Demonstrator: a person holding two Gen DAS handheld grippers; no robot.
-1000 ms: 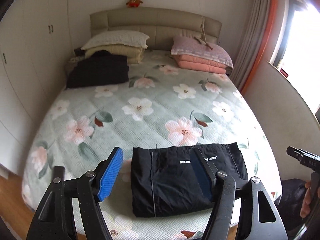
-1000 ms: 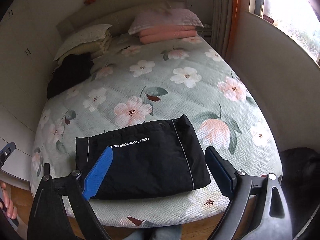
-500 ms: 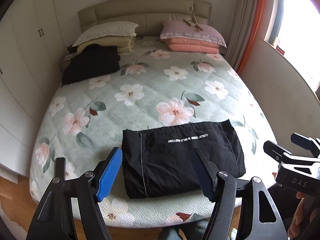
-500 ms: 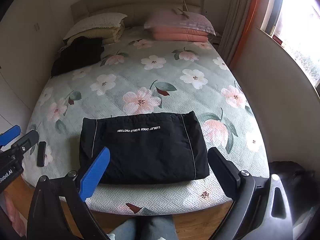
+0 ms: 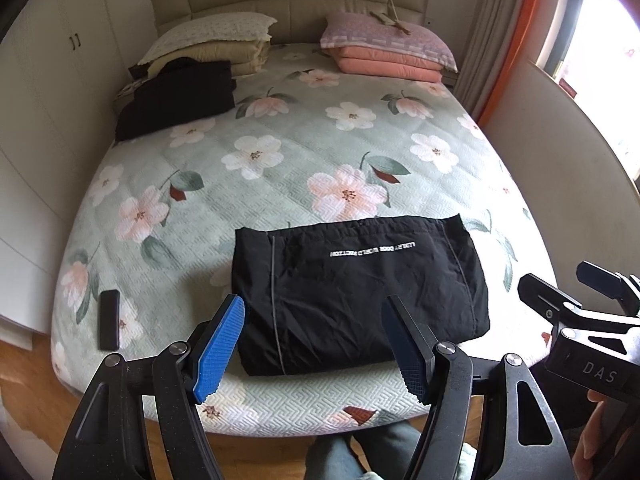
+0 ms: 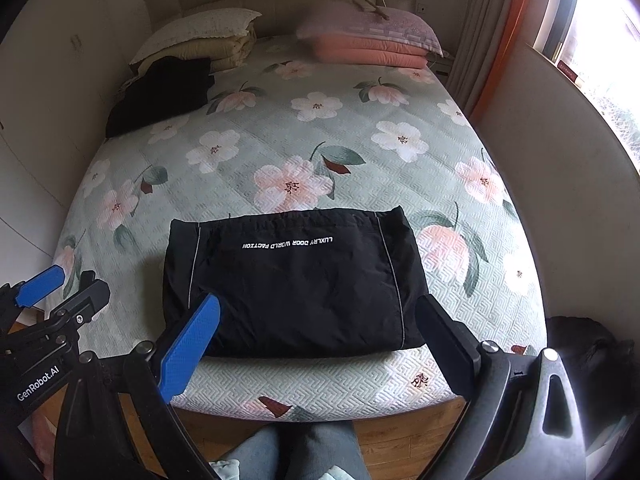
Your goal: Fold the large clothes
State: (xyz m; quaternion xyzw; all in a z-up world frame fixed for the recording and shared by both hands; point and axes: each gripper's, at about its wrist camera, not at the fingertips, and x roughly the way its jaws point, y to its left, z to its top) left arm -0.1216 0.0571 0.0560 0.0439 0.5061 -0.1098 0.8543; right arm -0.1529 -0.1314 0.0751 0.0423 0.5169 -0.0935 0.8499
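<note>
The folded black garment (image 5: 356, 292) lies flat ahead of the left gripper (image 5: 316, 344) and right gripper (image 6: 320, 340), both backed off with jaws apart and empty, indicating folding is complete.

Matt crinkled cloth garment (image 5: 360, 288), quilted bedspread (image 5: 280, 184)

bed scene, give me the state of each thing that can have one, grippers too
black garment with white lettering: folded into a flat rectangle, near the foot edge of the bed
second black garment: folded, lying by the cream pillows
small black device: lying flat on the bedspread
left gripper: open, empty
right gripper: open, empty
curtain: drawn aside
</note>
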